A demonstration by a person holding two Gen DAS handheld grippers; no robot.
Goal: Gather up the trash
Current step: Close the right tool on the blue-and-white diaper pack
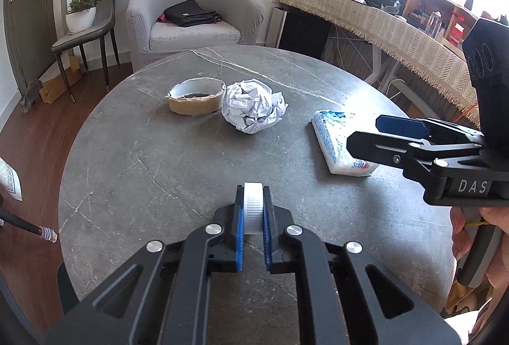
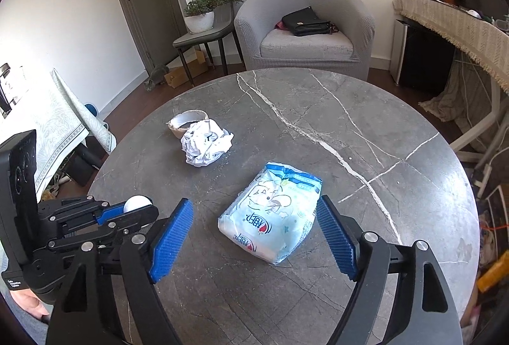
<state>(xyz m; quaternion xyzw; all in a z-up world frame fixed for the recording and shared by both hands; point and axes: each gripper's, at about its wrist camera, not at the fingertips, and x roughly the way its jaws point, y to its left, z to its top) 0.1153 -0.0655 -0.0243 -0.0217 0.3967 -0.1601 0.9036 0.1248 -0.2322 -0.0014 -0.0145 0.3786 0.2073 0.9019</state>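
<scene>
My left gripper (image 1: 253, 208) is shut on a white ribbed bottle cap (image 1: 253, 206), held just above the round grey marble table (image 1: 143, 173); the cap also shows in the right wrist view (image 2: 137, 203). My right gripper (image 2: 254, 233) is wide open, its blue pads on either side of a blue-and-white tissue pack (image 2: 273, 217), hovering over it. The pack also lies at the right in the left wrist view (image 1: 340, 143). A crumpled white paper ball (image 1: 253, 106) sits mid-table beside an empty tape roll (image 1: 195, 95); both show in the right wrist view, ball (image 2: 205, 143), roll (image 2: 186, 122).
A grey armchair (image 1: 194, 17) with a black bag stands behind the table. A chair with a potted plant (image 1: 86, 6) is at the left. A cloth-covered desk (image 1: 397, 23) runs along the right. A cat (image 2: 156, 77) sits on the floor by the door.
</scene>
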